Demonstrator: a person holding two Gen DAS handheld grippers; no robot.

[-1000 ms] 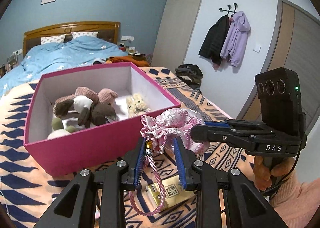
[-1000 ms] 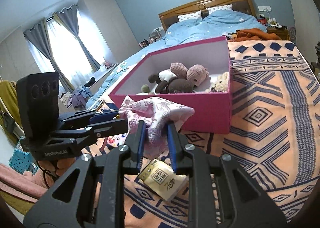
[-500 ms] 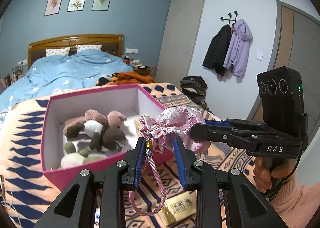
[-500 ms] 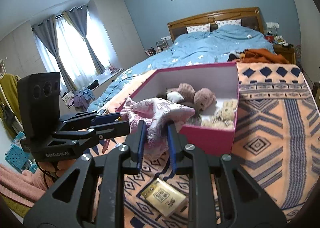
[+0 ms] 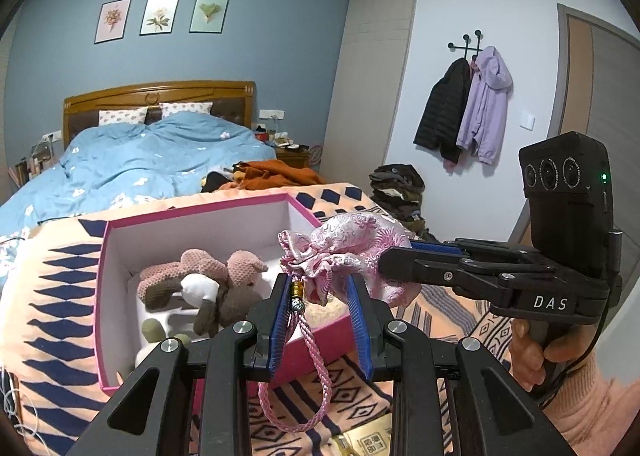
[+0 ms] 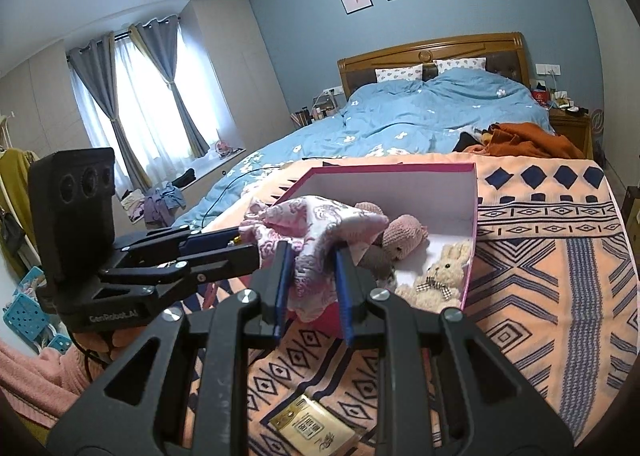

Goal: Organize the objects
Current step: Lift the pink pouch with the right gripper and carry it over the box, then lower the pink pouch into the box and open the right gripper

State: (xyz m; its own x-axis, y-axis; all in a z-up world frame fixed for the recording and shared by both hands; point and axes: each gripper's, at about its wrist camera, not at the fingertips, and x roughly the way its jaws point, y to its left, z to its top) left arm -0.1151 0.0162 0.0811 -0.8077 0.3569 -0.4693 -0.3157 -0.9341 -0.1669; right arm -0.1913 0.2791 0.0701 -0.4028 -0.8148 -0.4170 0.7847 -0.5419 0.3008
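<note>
A pink brocade drawstring pouch (image 5: 348, 252) (image 6: 316, 228) hangs in the air just in front of the near wall of the pink box (image 5: 116, 224) (image 6: 472, 224). My left gripper (image 5: 320, 288) is shut on its gathered neck, and the pink cord (image 5: 308, 360) dangles below in a loop. My right gripper (image 6: 310, 272) is shut on the pouch's other end; in the left wrist view it comes in from the right. Inside the box lie knitted plush animals (image 5: 208, 284) and a cream bunny (image 6: 444, 272).
The box stands on a patterned peach and navy blanket (image 6: 540, 276) at the foot of a bed with a blue duvet (image 6: 420, 116). A gold packet (image 6: 312, 424) lies on the blanket below the grippers. Orange clothing (image 6: 524, 140) lies behind the box.
Both grippers have risen with the pouch held between them. The box and the packet now sit lower in both views, and more of the box's inside shows.
</note>
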